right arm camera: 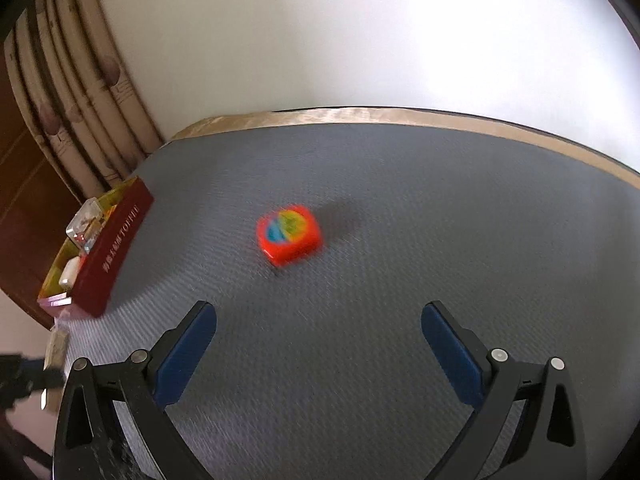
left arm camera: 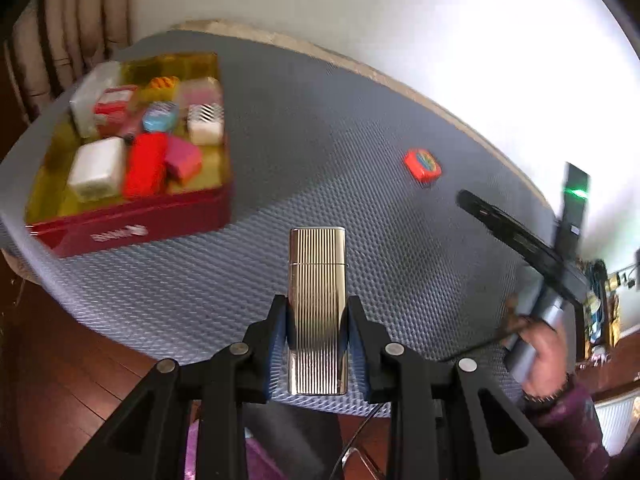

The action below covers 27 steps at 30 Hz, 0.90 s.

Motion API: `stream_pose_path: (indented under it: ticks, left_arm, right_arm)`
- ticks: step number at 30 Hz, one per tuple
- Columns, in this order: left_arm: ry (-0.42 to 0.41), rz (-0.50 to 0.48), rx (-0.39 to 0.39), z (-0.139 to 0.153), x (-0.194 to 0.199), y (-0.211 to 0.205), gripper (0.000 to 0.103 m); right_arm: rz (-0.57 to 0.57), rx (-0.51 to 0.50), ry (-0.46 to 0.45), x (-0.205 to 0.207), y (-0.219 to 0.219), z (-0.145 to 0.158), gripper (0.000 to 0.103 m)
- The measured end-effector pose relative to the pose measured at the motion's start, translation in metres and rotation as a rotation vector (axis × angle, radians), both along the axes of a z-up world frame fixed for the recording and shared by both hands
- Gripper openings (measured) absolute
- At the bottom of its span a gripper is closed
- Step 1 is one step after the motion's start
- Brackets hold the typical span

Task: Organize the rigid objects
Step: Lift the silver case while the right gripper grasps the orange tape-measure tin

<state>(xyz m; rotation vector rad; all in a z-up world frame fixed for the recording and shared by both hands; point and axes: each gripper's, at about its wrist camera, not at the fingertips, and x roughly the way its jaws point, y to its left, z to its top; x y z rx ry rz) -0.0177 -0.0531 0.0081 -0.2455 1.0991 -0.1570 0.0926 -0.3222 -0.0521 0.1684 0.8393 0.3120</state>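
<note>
Left wrist view: the left gripper (left arm camera: 318, 324) has its jaws clamped on a slim silver metal case with fine vertical ribbing (left arm camera: 318, 304), blue pads pressing both long sides, the case standing upright with a seam below its cap. It hangs over the near edge of the grey textured worktop (left arm camera: 304, 128). Toward the far left corner sits the red rectangular tin with a gold lining (left arm camera: 132, 224), crowded with small white, red, pink and striped boxes. A small red square box with a multicoloured top (left arm camera: 422, 166) lies alone near the far right edge, wide bare mat between it and the tin. The right gripper (left arm camera: 472, 202) shows as a blurred dark bar at the right edge.

Right wrist view: the right gripper (right arm camera: 319, 344) has jaws spread wide, nothing between them. The small red box (right arm camera: 289, 235) lies mid-worktop ahead, blurred, open mat all round. The tin (right arm camera: 116, 248) sits at the left edge.
</note>
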Motion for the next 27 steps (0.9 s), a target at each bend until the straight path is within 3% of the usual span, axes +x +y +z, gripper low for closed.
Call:
stream_pose_path:
  ticks: [6, 12, 13, 14, 15, 17, 20, 22, 27]
  left_arm:
    - [-0.026, 0.085, -0.007, 0.026, -0.008, 0.045, 0.029]
    - [-0.062, 0.184, 0.034, 0.052, -0.005, 0.088, 0.029]
    - [-0.064, 0.194, 0.048, 0.055, -0.004, 0.093, 0.029]
    - [-0.063, 0.207, 0.062, 0.058, -0.002, 0.099, 0.029]
    - [-0.065, 0.218, 0.069, 0.058, 0.002, 0.102, 0.029]
    - [-0.064, 0.231, 0.1, 0.058, 0.009, 0.112, 0.029]
    - [-0.05, 0.227, 0.11, 0.057, 0.032, 0.121, 0.029]
    - [-0.044, 0.204, 0.107, 0.051, 0.054, 0.123, 0.029]
    - [-0.051, 0.183, 0.158, 0.042, 0.114, 0.126, 0.029]
  right_arm:
    - [-0.015, -0.089, 0.013, 0.039, 0.036, -0.006, 0.102]
    - [0.016, -0.118, 0.041, 0.066, 0.051, -0.015, 0.1]
    - [0.026, -0.127, 0.043, 0.067, 0.052, -0.016, 0.095]
    - [0.041, -0.137, 0.056, 0.069, 0.055, -0.019, 0.084]
    - [0.05, -0.144, 0.064, 0.07, 0.057, -0.021, 0.082]
    - [0.054, -0.171, 0.052, 0.068, 0.058, -0.021, 0.067]
    - [0.037, -0.196, 0.044, 0.067, 0.059, -0.021, 0.053]
    - [0.037, -0.195, 0.039, 0.064, 0.057, -0.021, 0.047]
    - [0.041, -0.199, 0.033, 0.059, 0.053, -0.02, 0.047]
